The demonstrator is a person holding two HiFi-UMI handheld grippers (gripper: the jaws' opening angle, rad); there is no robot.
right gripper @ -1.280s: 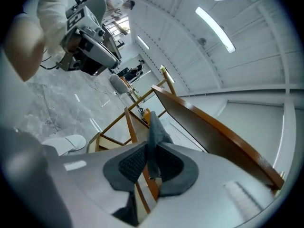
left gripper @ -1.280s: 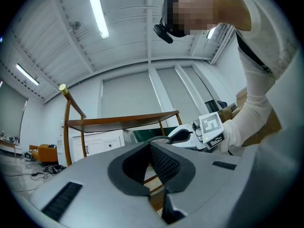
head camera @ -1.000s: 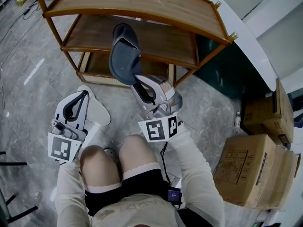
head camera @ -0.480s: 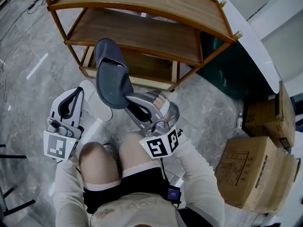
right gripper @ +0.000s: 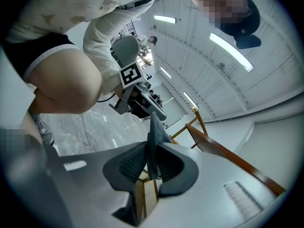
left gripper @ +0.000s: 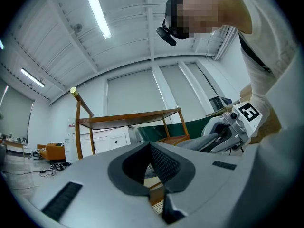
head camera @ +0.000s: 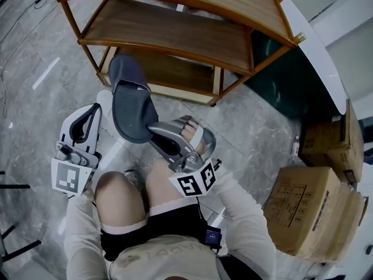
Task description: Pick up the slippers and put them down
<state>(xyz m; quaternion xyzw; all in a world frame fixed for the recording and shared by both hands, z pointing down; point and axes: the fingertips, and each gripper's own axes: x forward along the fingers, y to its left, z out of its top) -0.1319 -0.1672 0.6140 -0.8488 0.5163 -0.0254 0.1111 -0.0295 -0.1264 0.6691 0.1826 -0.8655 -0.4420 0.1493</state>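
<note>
Right claw [right gripper: 151,167] pinching dark grey slipper [head camera: 129,101] by its thin edge, seen only in my right gripper view. Head view: slipper centre-left, toe near wooden rack [head camera: 175,34] bottom rail; bare floor [head camera: 35,51] at left. Left claw [left gripper: 151,151] pressed together, empty.

Dark grey slipper [head camera: 130,105] in right tool [head camera: 152,131]

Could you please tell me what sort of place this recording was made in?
Probably an indoor workspace or storeroom rather than a home: a wooden shoe rack stands on a grey stone-look floor, cardboard boxes sit nearby, and strip lights run across a high white ceiling.
</note>
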